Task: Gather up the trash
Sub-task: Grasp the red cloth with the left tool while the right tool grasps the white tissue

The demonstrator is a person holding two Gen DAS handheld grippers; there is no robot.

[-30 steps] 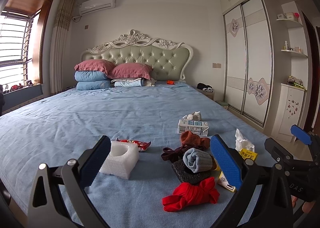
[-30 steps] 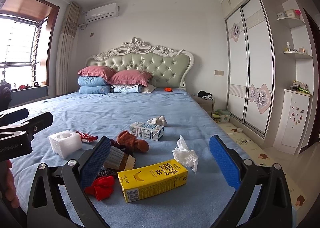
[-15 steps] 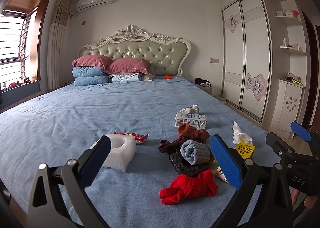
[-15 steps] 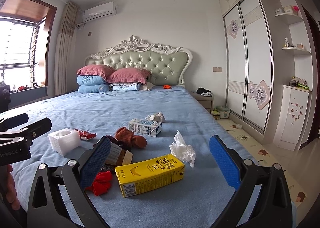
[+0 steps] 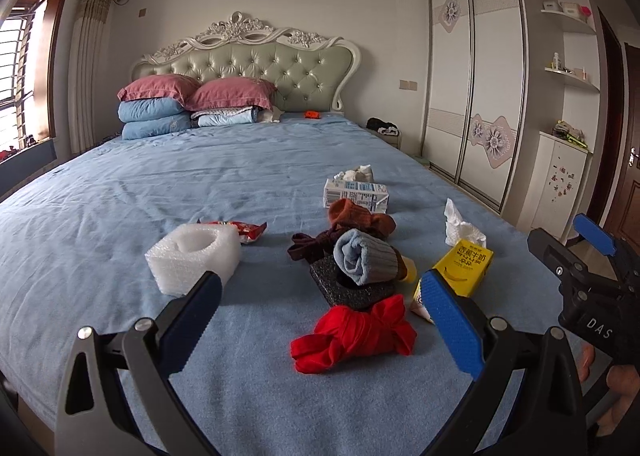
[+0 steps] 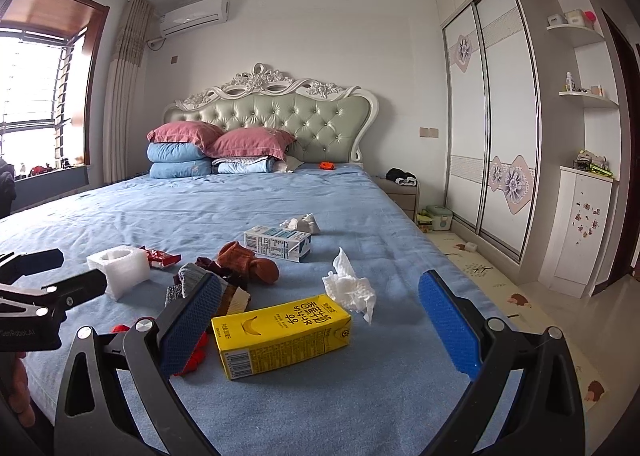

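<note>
right gripper (image 6: 320, 320): fingers spread wide, empty, above bed (image 6: 208, 208) | yellow banana-milk carton (image 6: 282, 330): lying flat between fingers | crumpled tissue (image 6: 350, 286): touching carton's far end | white-blue carton (image 6: 278, 242): beyond brown sock (image 6: 248, 262) | foam block (image 6: 120, 264): left

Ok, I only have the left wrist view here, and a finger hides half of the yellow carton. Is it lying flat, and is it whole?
Observer: Yes. The right wrist view shows the whole yellow carton. It lies on its side on the bed, banana picture up, and it is not crushed.
Operator: And is the right gripper holding anything? I only see its back end.
Observer: No. The right gripper is open and its fingers are empty. The carton lies just ahead, between them, and a crumpled tissue is right behind it.
</note>
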